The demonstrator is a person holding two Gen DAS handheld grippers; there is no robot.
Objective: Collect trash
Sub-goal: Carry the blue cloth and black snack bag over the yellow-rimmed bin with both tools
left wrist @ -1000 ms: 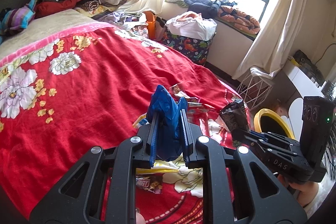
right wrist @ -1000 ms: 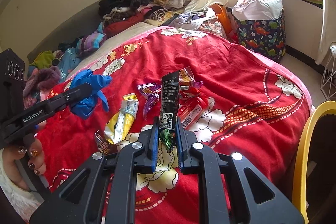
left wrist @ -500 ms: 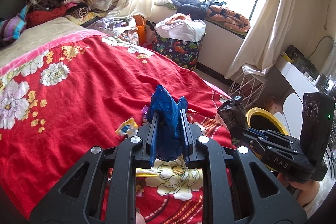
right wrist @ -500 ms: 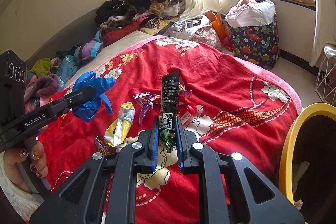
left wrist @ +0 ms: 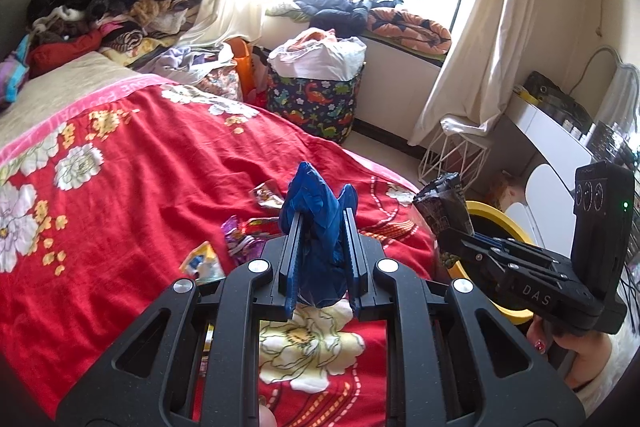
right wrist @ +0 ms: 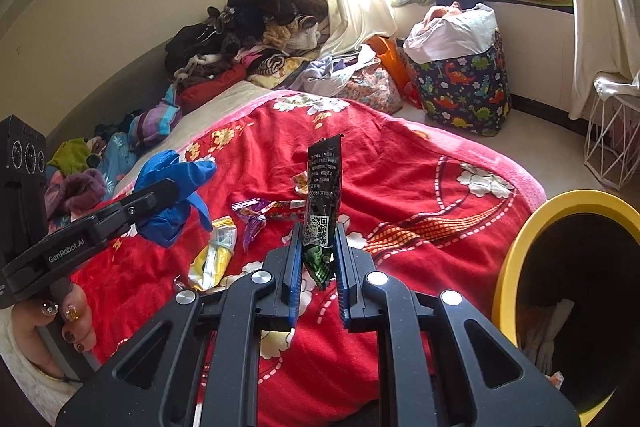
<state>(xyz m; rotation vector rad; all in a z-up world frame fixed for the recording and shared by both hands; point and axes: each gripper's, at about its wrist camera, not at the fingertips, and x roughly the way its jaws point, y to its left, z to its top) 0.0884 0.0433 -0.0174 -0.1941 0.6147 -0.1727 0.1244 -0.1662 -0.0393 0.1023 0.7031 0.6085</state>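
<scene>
Two pieces of trash are in our tongs: our left gripper (left wrist: 320,227) pinches a crumpled blue plastic glove (left wrist: 318,227), our right gripper (right wrist: 317,251) pinches a black foil snack wrapper (right wrist: 322,199). Both hang above the red flowered blanket (right wrist: 400,187); the yellow-rimmed bin (right wrist: 516,267) sits at four o'clock of the wrapper.

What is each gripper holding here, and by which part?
Left gripper: crumpled blue plastic glove, pinched around its middle. Right gripper: black foil snack wrapper, pinched at its lower end.
</scene>
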